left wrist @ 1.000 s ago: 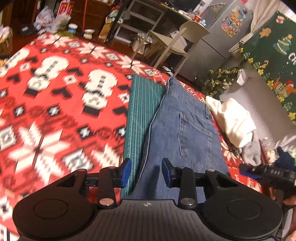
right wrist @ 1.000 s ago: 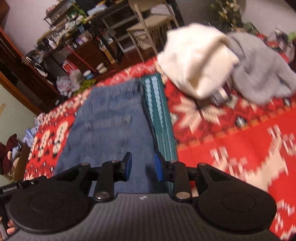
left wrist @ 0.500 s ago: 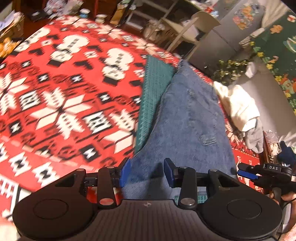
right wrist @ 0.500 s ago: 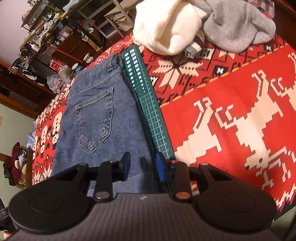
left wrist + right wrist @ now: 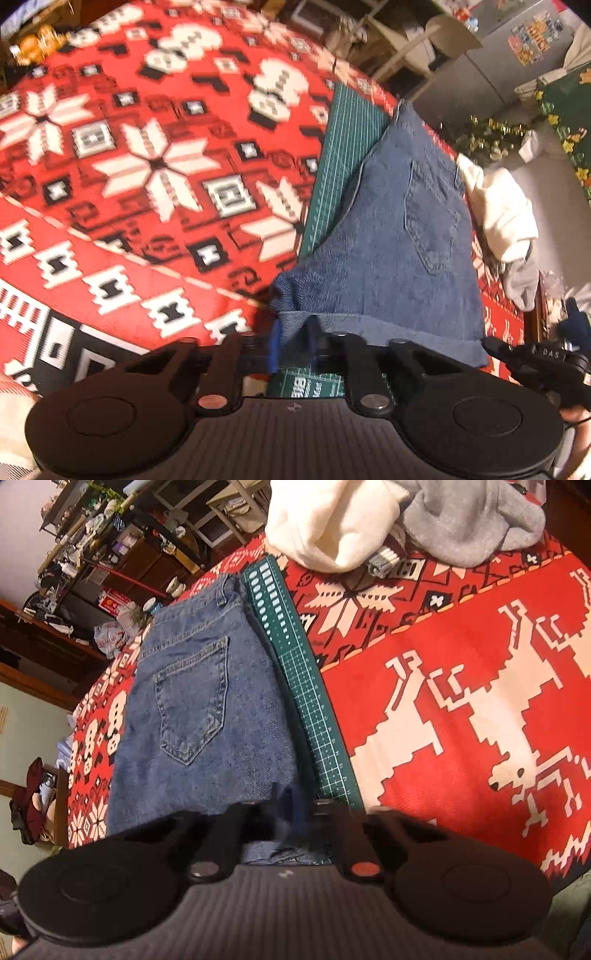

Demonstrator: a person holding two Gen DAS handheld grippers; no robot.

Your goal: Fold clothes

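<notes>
Both of your tongs have dropped to the near hem of the jeans [image 5: 399,236] since a second ago. Your left tongs [image 5: 293,345] are closing on the hem's left corner, denim bunched between them; your right tongs [image 5: 291,821] are pressed together on the right corner. One pair of jeans lies pocket-up on one green cutting mat [image 5: 314,716] over the red patterned worktop [image 5: 461,701]. At 1 o'clock sit two loose garments, one cream [image 5: 332,520], one grey [image 5: 472,520]. You're starting a fold: lift both corners evenly and carry them toward 12 o'clock
</notes>
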